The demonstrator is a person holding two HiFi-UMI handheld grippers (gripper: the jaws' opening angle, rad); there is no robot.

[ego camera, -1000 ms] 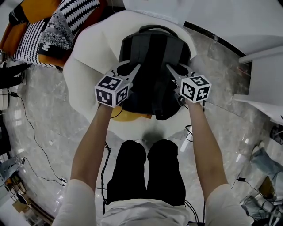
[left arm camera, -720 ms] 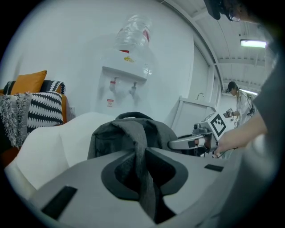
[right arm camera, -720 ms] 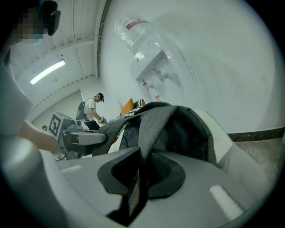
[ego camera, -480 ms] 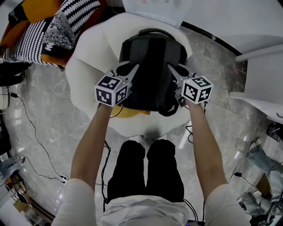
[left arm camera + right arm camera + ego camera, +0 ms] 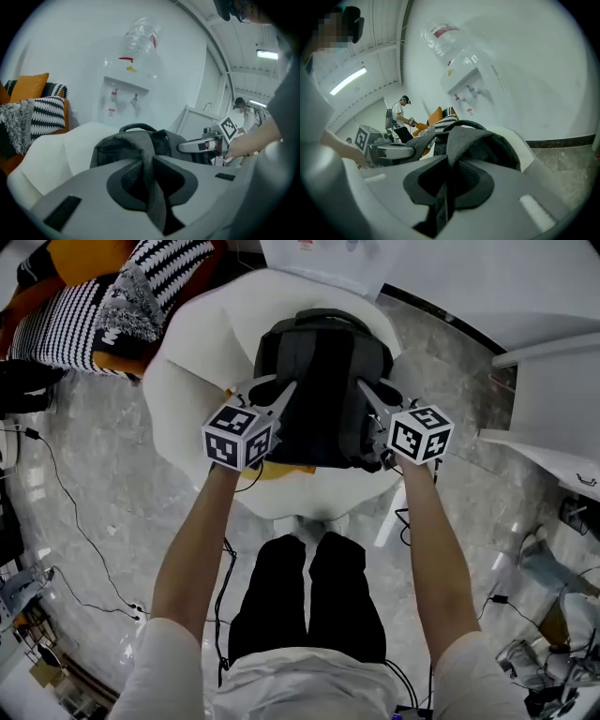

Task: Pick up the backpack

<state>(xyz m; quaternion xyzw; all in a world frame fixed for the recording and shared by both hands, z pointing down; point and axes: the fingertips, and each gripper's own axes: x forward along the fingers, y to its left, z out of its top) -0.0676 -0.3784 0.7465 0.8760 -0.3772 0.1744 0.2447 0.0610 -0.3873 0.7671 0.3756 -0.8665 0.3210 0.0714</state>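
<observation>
A dark grey backpack (image 5: 323,381) hangs over the seat of a white armchair (image 5: 187,381), top handle at the far end. My left gripper (image 5: 274,395) is shut on a grey shoulder strap (image 5: 152,187) at the pack's left side, and the strap runs down between its jaws. Gripping the other strap (image 5: 457,140) at the right side is my right gripper (image 5: 372,395), also shut. Both pairs of jaws have just been closing onto these straps. Each gripper shows in the other's view, the right gripper (image 5: 201,145) and the left gripper (image 5: 393,151).
An orange cushion (image 5: 267,472) lies on the seat under the pack. A sofa with striped pillows (image 5: 141,287) stands at the far left, a water dispenser (image 5: 131,61) against the wall behind. White furniture (image 5: 553,409) is on the right. Cables (image 5: 66,512) trail over the marble floor.
Both grippers have risen a little with the straps in them. The backpack's near end has come up off the seat, uncovering more of the chair's front.
</observation>
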